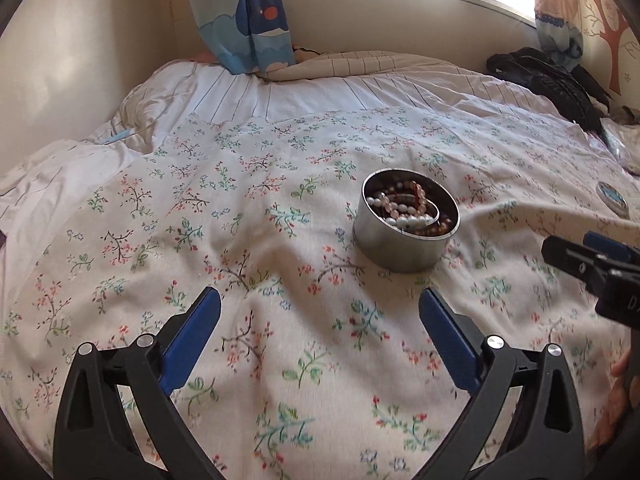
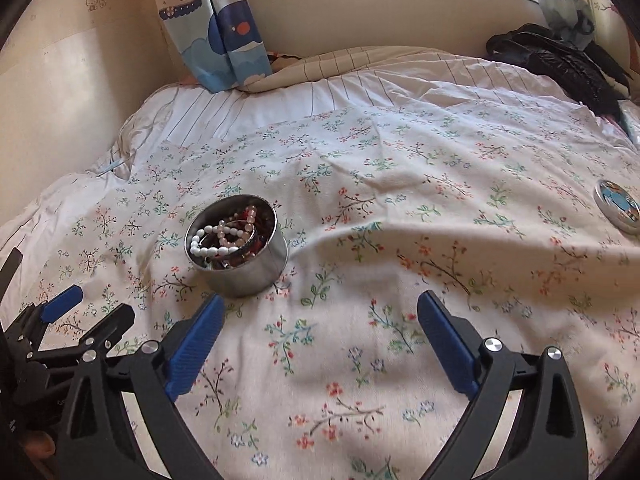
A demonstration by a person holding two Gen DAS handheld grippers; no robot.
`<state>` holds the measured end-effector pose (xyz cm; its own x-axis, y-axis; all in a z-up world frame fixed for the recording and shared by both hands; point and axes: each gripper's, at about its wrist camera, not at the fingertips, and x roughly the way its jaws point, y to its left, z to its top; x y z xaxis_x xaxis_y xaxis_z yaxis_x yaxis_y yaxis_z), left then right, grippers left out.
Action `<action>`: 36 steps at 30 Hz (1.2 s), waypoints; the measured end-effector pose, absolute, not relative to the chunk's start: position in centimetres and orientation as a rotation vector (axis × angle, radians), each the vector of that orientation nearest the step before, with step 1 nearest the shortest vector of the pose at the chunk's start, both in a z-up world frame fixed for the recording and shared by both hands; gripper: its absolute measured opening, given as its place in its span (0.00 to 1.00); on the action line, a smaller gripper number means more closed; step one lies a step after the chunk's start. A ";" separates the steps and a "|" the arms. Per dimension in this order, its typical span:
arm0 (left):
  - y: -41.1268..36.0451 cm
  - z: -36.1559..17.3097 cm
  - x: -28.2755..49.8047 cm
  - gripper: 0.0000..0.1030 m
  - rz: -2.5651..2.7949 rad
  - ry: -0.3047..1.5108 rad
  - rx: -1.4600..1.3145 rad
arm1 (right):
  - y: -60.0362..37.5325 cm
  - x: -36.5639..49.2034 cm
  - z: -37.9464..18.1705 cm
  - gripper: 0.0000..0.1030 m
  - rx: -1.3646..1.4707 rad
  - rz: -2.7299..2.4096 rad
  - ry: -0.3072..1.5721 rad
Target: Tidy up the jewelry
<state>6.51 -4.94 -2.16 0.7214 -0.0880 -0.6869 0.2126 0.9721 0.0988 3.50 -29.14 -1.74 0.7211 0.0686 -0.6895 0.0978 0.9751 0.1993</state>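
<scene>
A round silver tin point(image 1: 404, 250) stands on the floral bedspread, holding several bead and pearl bracelets point(image 1: 408, 208). It also shows in the right wrist view point(image 2: 248, 276), with the bracelets point(image 2: 224, 236) inside. Its round lid point(image 1: 612, 200) with a blue picture lies far right on the bed, also in the right wrist view point(image 2: 618, 206). My left gripper point(image 1: 320, 308) is open and empty, just in front and left of the tin. My right gripper point(image 2: 318, 312) is open and empty, to the right of the tin, and shows in the left wrist view point(image 1: 576, 252).
The floral bedspread point(image 1: 260, 240) covers a bed against the wall. A striped duvet point(image 1: 360, 80) is bunched at the back. A black jacket point(image 1: 552, 80) lies at the back right corner. Whale-print curtains point(image 1: 248, 20) hang by the window.
</scene>
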 end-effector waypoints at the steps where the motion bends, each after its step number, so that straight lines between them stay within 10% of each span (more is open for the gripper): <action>1: -4.9 -2.1 5.7 0.93 -0.175 0.747 0.193 | -28.9 2.6 -1.5 0.90 0.211 -0.028 0.760; 36: -1.3 1.7 -3.8 0.93 -0.136 0.672 0.176 | -30.6 -6.0 0.9 0.93 0.258 -0.128 0.707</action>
